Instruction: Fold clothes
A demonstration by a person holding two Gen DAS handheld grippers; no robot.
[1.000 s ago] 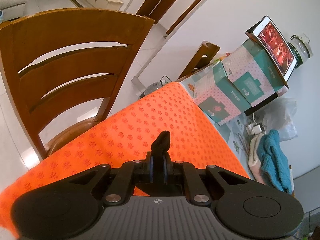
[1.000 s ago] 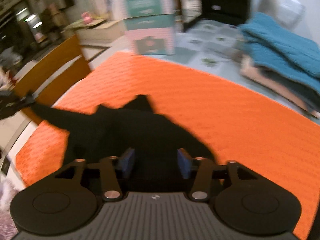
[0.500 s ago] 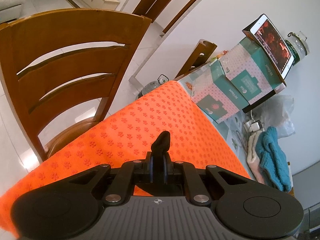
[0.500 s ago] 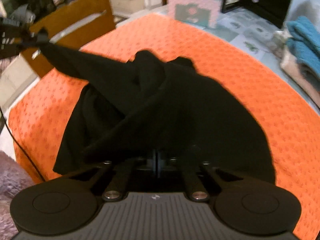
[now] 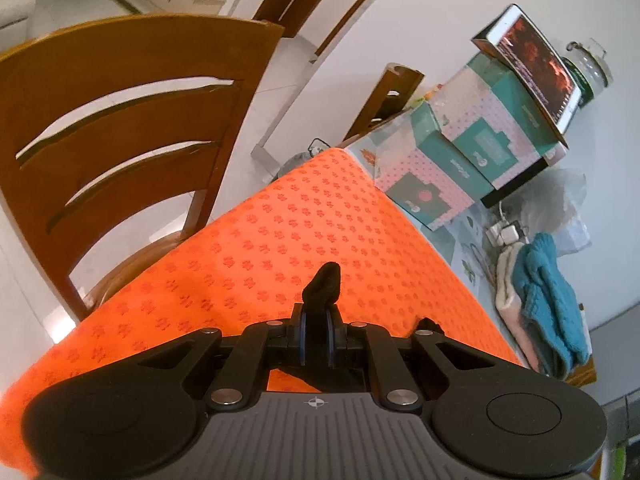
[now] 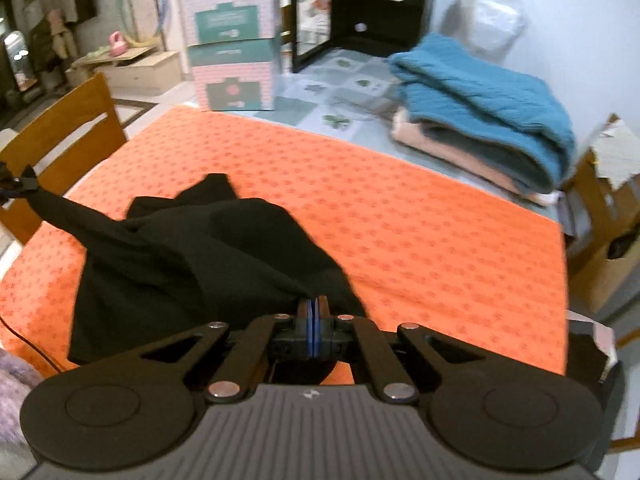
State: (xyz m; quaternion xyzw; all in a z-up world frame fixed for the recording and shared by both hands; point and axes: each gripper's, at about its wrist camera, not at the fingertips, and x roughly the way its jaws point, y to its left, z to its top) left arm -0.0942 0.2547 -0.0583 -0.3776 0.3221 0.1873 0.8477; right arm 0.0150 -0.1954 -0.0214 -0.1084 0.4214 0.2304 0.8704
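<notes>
A black garment (image 6: 192, 256) lies bunched on the orange patterned mat (image 6: 420, 216). My right gripper (image 6: 313, 310) is shut on its near edge, lifted a little off the mat. One corner stretches up and left to my left gripper (image 6: 12, 188), seen small at the left edge. In the left wrist view my left gripper (image 5: 316, 322) is shut on that corner, and a black tuft of the garment (image 5: 324, 284) sticks out past the fingertips above the mat (image 5: 280, 240).
A wooden chair (image 5: 120, 120) stands at the mat's left side. Pink and teal boxes (image 6: 232, 40) and a tablet (image 5: 532, 64) sit at the back. Folded teal and beige knitwear (image 6: 480, 120) is stacked at the right, near a plastic bag (image 6: 492, 20).
My right gripper went from open over the garment to shut on its near edge, then pulled it back and to the right. The left gripper kept its hold and barely moved.
</notes>
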